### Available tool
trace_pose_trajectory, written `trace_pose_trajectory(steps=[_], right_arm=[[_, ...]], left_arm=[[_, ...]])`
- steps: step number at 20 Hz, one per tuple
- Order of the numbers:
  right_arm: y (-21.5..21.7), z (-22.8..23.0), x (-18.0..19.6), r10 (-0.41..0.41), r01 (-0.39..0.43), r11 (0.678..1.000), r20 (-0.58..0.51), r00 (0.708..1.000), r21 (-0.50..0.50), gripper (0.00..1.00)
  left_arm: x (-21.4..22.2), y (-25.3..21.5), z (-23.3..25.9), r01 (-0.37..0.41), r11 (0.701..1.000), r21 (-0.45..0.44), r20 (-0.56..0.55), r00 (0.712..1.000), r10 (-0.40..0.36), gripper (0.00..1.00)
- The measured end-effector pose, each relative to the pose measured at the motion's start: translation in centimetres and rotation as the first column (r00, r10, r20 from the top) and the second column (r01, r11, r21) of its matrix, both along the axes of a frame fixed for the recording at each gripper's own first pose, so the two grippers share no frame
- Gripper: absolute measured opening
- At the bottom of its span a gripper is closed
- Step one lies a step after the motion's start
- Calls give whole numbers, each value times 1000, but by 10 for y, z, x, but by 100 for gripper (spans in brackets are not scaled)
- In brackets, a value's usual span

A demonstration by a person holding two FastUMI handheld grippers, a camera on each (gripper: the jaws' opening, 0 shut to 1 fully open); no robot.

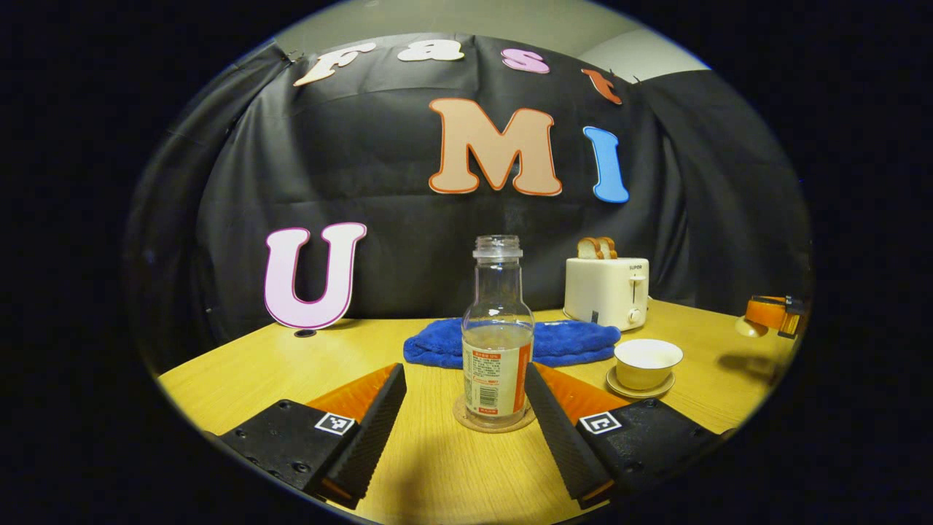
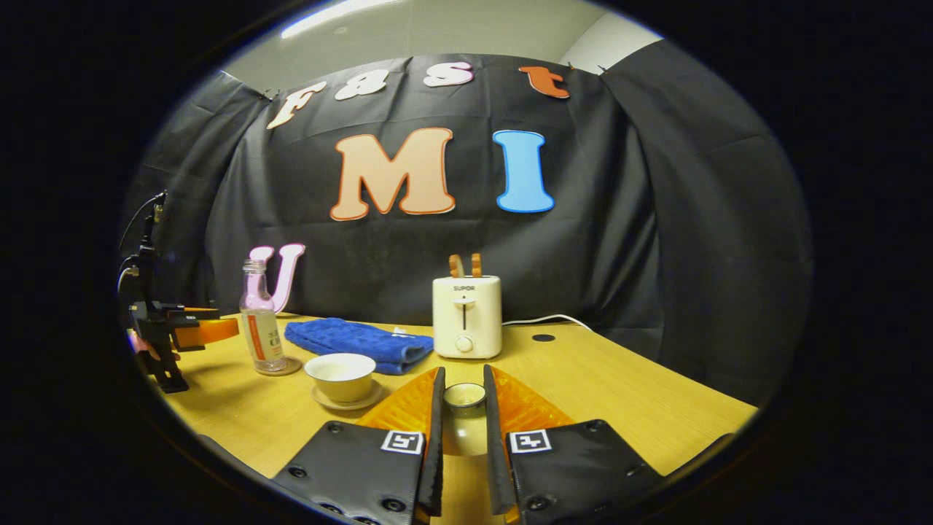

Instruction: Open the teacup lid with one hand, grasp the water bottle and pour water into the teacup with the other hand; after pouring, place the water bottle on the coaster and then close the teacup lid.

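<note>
A clear, capless water bottle [image 1: 498,335], about half full, stands upright on a round coaster [image 1: 494,424]. My left gripper [image 1: 464,373] is open, a fingertip on each side of the bottle's lower half with a wide gap on the left. To the right the white teacup [image 1: 647,362] sits uncovered on its saucer [image 1: 641,388]. In the right gripper view, my right gripper [image 2: 463,379] is shut on the teacup lid [image 2: 464,396], held above the table to the right of the teacup [image 2: 340,375]. The bottle [image 2: 261,321] and the left gripper [image 2: 175,332] show at far left.
A folded blue towel [image 1: 510,343] lies behind the bottle. A white toaster [image 1: 607,292] with bread slices stands at the back right, its cord [image 2: 543,319] trailing over the table. The wooden table [image 1: 255,372] ends close below my fingers. The right gripper [image 1: 773,313] hovers at the far right.
</note>
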State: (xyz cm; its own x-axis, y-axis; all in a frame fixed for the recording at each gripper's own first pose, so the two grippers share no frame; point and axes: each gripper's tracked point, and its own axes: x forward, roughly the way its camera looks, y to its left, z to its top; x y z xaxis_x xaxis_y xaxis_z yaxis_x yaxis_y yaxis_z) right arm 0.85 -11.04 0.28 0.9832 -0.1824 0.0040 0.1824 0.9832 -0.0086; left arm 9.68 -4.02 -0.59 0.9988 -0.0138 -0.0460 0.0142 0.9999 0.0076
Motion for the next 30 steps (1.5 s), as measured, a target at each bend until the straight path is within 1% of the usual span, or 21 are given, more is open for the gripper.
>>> trace_pose_trajectory(steps=[1, 3, 6, 10, 12, 17, 21, 26, 30], right_arm=[[8, -1, 4, 26, -26, 1000, -1, 1000, 1, 29], [25, -2, 16, 82, -82, 997, -6, 997, 4, 29], [49, -3, 36, 154, -154, 988, -8, 988, 8, 28], [87, -5, 64, 274, -274, 962, -14, 962, 13, 28], [98, -6, 79, 305, -305, 952, -15, 952, 16, 28], [121, -7, 104, 357, -356, 934, -19, 934, 20, 29], [133, -16, 117, 383, -381, 924, -68, 921, 30, 29], [136, -26, 125, 387, -386, 922, -136, 912, 38, 28], [134, -31, 130, 374, -371, 927, -170, 912, 50, 29]], left_arm=[[-1, 1, 5, 1, 1000, -2, 28, 1000, -1, 95], [-9, 5, 3, -7, 1000, -2, 14, 1000, 7, 95], [-9, 16, 7, -29, 1000, -2, 20, 999, 29, 95], [-7, 22, 8, -57, 998, 1, 22, 998, 57, 95], [-7, 21, 8, -58, 998, 1, 22, 998, 58, 96], [-7, 21, 7, -59, 998, 0, 23, 998, 59, 95], [-7, 21, 7, -59, 998, 0, 24, 998, 59, 95], [-7, 21, 7, -59, 998, -1, 24, 998, 59, 96], [-6, 20, 7, -60, 998, -1, 24, 998, 60, 96]])
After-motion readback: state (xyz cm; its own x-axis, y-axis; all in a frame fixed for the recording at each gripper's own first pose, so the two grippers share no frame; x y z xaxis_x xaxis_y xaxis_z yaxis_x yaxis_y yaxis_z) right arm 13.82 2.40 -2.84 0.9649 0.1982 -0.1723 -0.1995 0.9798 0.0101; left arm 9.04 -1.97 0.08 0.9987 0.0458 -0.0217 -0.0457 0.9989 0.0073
